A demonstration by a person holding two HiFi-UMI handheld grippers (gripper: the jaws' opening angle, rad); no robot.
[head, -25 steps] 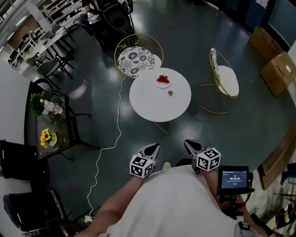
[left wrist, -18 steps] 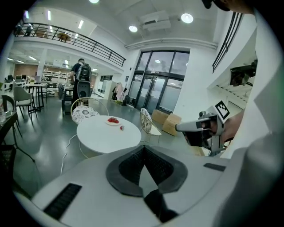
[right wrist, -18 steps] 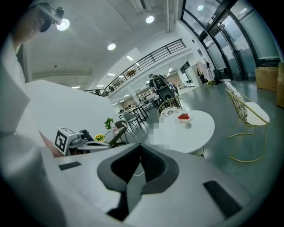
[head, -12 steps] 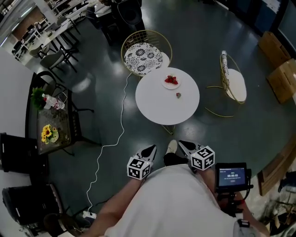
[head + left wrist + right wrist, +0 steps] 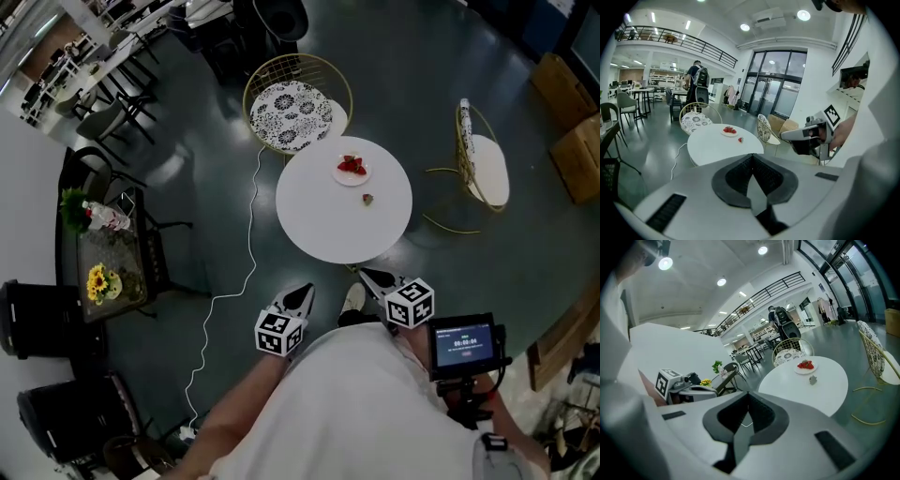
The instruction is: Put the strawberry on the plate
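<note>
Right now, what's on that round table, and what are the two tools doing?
Table: round, white
Plate: near the far edge, holding strawberries
Loose strawberry: on the table beside the plate, not touching it
Left tool: shut, empty, short of the table
Right tool: shut, empty, short of the table

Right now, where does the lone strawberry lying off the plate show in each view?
Head view: lone strawberry upper centre on the round white table, just below-right of the plate.
Left gripper view: lone strawberry left of centre, just right of the plate.
Right gripper view: lone strawberry right of centre, below-right of the plate.
Shared landmark: the plate holding red strawberries.
</note>
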